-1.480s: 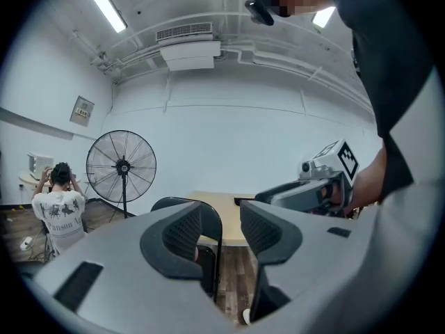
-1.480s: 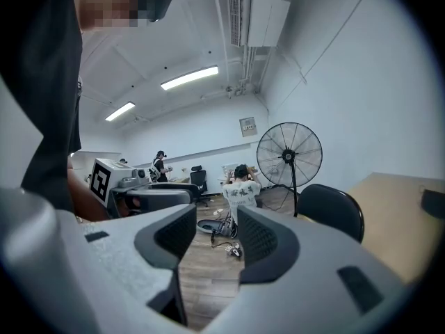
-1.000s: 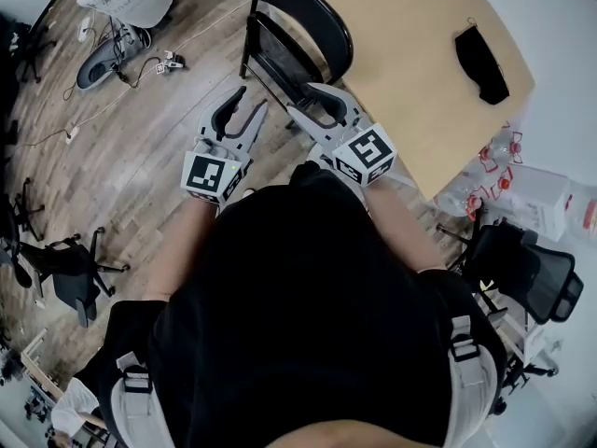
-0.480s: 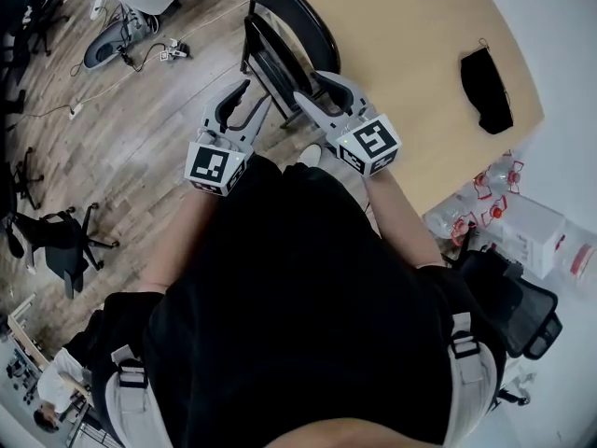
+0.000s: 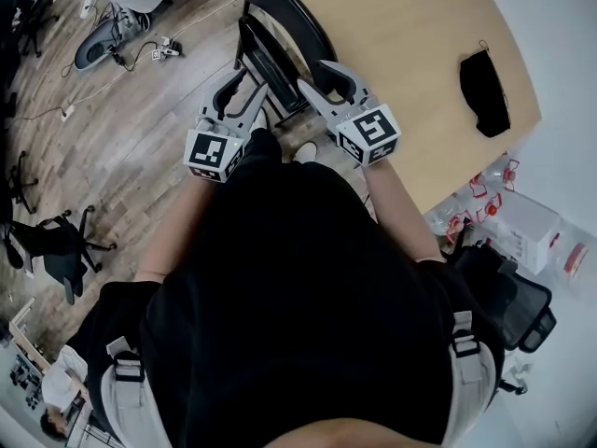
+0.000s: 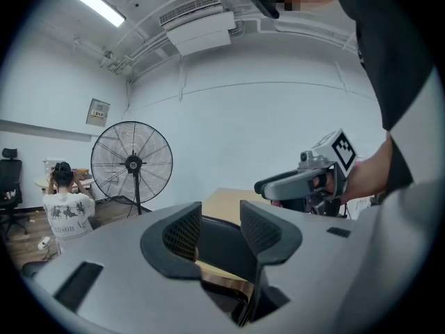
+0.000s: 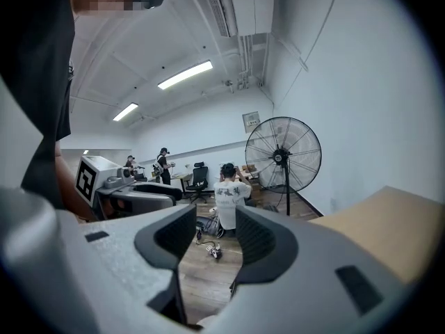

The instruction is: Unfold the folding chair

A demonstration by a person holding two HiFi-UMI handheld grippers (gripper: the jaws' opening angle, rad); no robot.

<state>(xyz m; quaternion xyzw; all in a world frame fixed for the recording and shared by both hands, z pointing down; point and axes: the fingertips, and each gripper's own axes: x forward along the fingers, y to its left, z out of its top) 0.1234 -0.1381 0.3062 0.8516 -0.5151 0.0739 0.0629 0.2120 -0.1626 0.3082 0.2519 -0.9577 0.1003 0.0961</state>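
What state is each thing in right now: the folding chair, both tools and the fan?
Folding chair: folded, upright by the table.
Left tool: open, gripping nothing.
Right tool: open, empty.
Fan: upright; running or not, can't tell.

The left tool point(image 6: 221, 220) holds its jaws apart, the folding chair point(image 6: 222, 250) showing black in the gap, wooden desk point(image 6: 226, 202) beyond. The right tool point(image 6: 279, 184) hovers right; a pedestal fan point(image 6: 132, 163) stands left.

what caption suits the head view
Left hand-held gripper and right hand-held gripper, open, near folded black metal chair by tan wooden table
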